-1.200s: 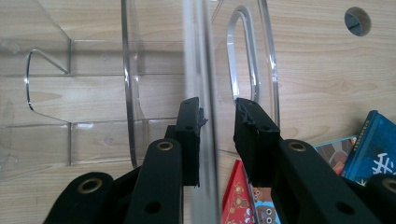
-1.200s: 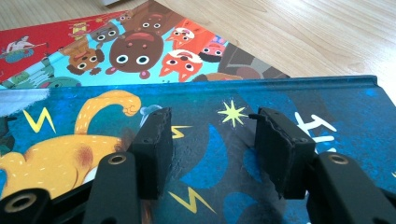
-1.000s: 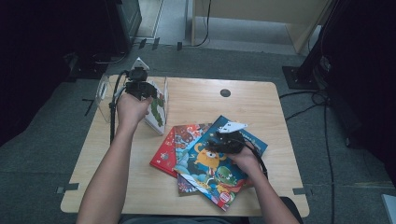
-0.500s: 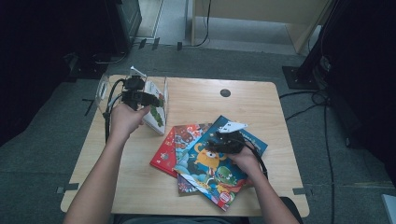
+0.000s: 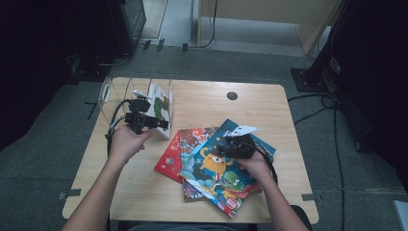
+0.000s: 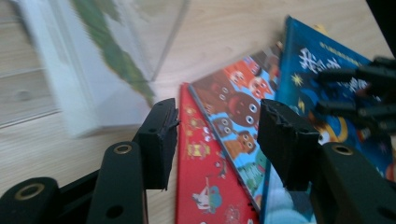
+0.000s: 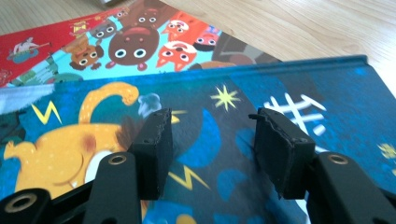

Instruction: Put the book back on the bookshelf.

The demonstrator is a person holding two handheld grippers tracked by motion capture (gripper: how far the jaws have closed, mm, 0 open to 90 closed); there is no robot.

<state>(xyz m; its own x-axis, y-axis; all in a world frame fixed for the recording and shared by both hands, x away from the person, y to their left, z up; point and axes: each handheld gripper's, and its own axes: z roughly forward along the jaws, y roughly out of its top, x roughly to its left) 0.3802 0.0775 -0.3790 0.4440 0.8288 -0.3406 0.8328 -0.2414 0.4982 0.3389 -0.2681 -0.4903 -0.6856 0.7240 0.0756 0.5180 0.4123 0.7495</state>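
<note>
A white book with green pictures [image 5: 159, 107] leans upright in a clear rack [image 5: 114, 90] at the table's back left; it blurs past in the left gripper view [image 6: 79, 79]. My left gripper [image 5: 161, 123] hangs just in front of that book. Its jaws have just been opening, and nothing is between them [image 6: 217, 126]. On the pile of flat books, a blue book [image 5: 226, 168] lies on top, partly over a red one [image 5: 173, 151]. My right gripper [image 5: 222, 148] hovers open low over the blue cover [image 7: 212, 126], holding nothing.
The wooden table [image 5: 202, 103] has a small round hole [image 5: 232, 96] near its back edge. Cables [image 5: 312, 113] trail over the grey floor at the right. The red book [image 6: 201, 186] and my right gripper [image 6: 373, 93] lie ahead of the left jaws.
My left hand has drawn back from the rack toward the person and sunk a little, its jaws spreading. The white book stays in the rack. The right hand has kept still.
</note>
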